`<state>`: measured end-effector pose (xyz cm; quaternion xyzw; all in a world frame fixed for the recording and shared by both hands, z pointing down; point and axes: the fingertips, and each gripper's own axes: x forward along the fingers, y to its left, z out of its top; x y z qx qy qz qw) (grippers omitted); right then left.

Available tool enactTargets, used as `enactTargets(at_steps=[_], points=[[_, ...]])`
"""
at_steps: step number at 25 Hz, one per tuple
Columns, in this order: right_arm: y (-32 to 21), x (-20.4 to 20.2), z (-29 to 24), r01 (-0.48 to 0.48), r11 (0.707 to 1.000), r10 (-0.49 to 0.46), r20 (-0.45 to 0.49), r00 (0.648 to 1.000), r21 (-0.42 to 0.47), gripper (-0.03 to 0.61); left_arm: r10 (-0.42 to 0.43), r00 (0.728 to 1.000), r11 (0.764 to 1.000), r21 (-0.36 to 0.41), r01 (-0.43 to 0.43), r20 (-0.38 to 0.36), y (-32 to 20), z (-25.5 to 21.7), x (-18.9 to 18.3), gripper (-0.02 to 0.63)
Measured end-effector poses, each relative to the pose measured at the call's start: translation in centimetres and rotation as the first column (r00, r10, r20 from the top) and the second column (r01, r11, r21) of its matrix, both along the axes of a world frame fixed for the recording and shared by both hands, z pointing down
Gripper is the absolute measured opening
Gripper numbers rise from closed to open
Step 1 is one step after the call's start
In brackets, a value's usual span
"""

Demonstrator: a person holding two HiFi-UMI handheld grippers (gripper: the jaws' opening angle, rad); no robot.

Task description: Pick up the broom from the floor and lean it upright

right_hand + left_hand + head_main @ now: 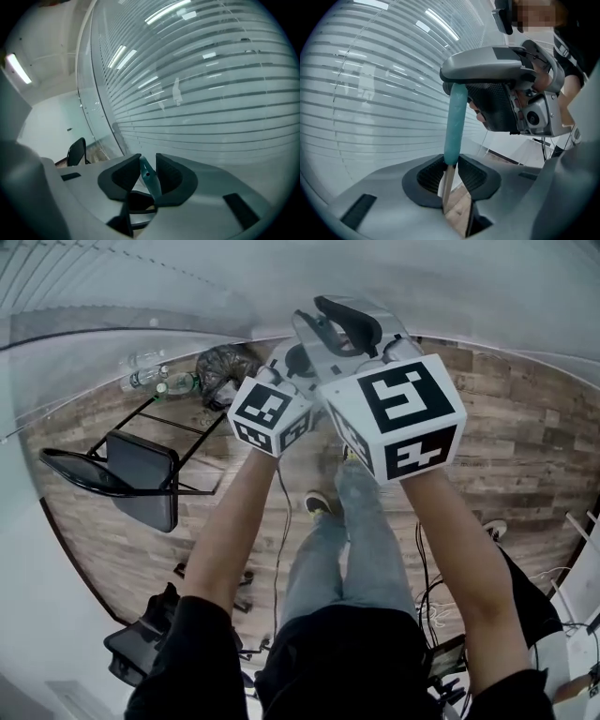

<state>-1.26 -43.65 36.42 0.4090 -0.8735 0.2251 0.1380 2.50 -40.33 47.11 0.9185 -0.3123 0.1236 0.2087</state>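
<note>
While the person stands close to the striped frosted glass wall [211, 93], both grippers are stacked on the same stick. The left gripper [451, 165] is the lower one. Its jaws are pulled in narrow and pinched onto the broom handle [453, 136], right where the teal grip [457, 101] ends and the bare wooden shaft [448, 185] starts. Pads touch it on both sides, looks like a proper hold.

The right gripper [147, 165] sits higher up, directly above the left one, with the very tip of the teal grip between its jaws. Those jaws are a bit apart, not wide, and the tip lies slantwise across the gap. It brushes one pad near the top and the other lower down, with a sliver of light showing beside it. Reads to me as loose around it rather than squeezing.

Handle itself runs pretty much upright, long axis going from the left gripper straight up into the right one, teal end on top. Below the left gripper the wooden shaft drops toward the wood plank floor [461, 211], and the brush end is out of sight down there. A black chair [77, 151] sits well off to the left of the right gripper.
</note>
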Motion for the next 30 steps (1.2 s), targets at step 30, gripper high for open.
enactTargets(at_steps=[30], points=[[4.7, 2.2, 12.5, 0.178, 0.981, -0.180, -0.024, 0.983, -0.073, 0.172, -0.256, 0.962, 0.966, 0.063, 0.251, 0.097, -8.1, 2.5, -3.1, 0.104]])
